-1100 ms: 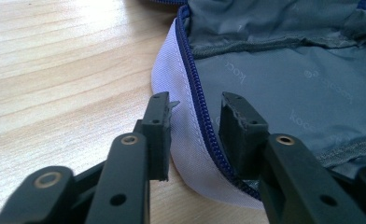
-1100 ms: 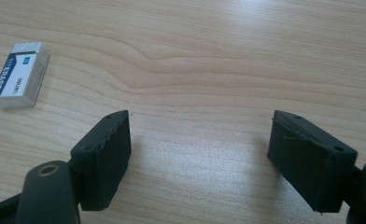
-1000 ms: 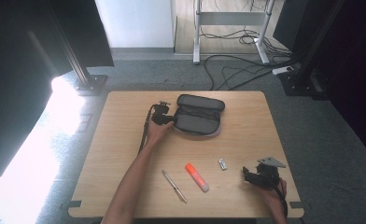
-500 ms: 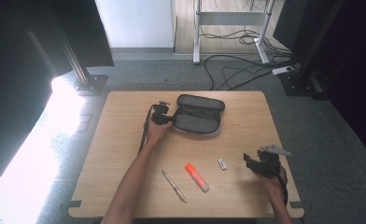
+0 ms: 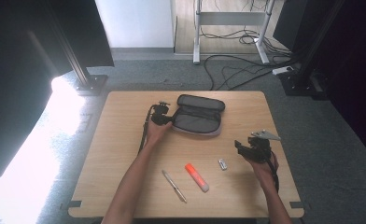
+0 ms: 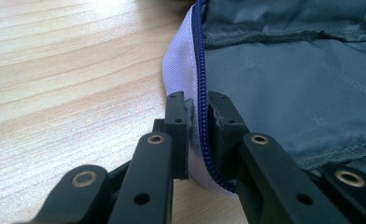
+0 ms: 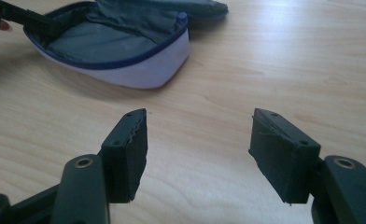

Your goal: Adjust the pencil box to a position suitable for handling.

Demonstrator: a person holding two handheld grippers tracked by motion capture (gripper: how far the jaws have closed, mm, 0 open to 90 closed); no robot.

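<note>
Clamping the pencil case (image 6: 284,79) rim, left tongs (image 6: 198,109) have just closed; right tongs (image 7: 197,140) gape near eraser (image 5: 223,164), marker (image 5: 196,177).

Left forearm reaches forward; left claw (image 5: 166,117) has just been closing, jaws pinched on the pencil case's (image 5: 197,122) zipper edge. Right claw (image 5: 244,148), held off the counter, narrowed slightly, jaws apart, nothing between them.

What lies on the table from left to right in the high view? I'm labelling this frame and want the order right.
Left gripper → silver pen → orange marker → small white eraser-like piece → right gripper. The open grey pencil case overlaps several, so it is left out.
</note>
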